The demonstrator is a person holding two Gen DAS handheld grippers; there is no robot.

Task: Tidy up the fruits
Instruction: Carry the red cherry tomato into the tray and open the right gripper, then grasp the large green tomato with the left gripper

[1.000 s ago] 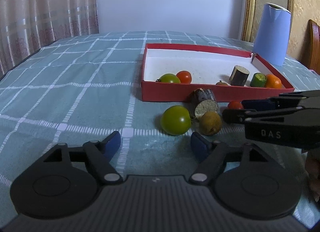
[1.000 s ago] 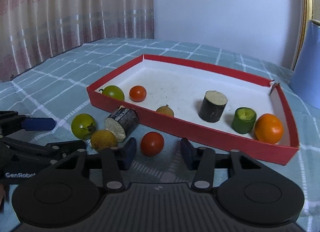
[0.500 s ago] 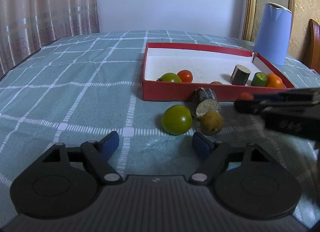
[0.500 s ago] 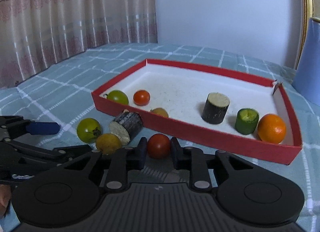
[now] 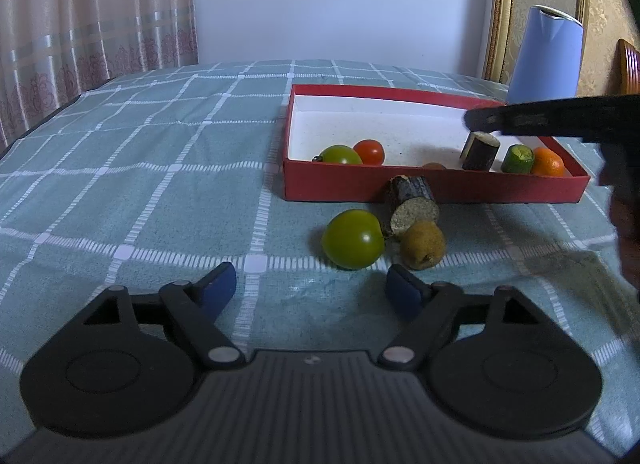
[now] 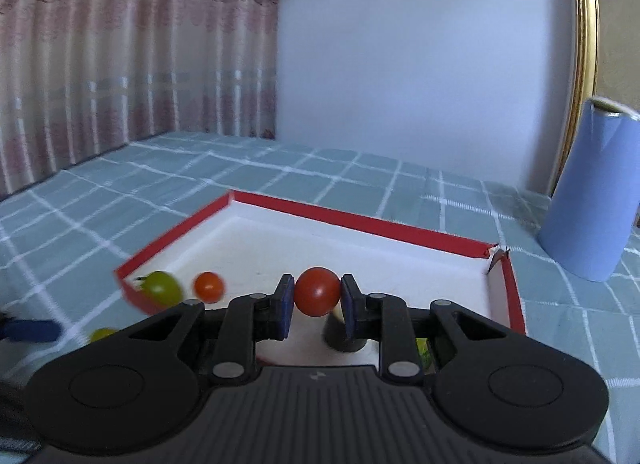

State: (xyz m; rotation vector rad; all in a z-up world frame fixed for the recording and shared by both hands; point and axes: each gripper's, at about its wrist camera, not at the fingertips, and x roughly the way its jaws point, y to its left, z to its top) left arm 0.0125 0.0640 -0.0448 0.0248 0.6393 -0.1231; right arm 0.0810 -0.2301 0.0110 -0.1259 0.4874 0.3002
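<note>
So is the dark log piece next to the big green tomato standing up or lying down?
Lying down. The log piece rests on its side on the tablecloth, pale cut end facing the camera, just outside the red box.

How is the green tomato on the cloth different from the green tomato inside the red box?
The green tomato on the cloth looks larger and rounder; the green tomato inside the red box looks smaller, partly hidden by the box wall. The first lies beside a brownish fruit and a dark log piece; the second sits next to a red tomato. Both are plain green and lie untouched.
</note>
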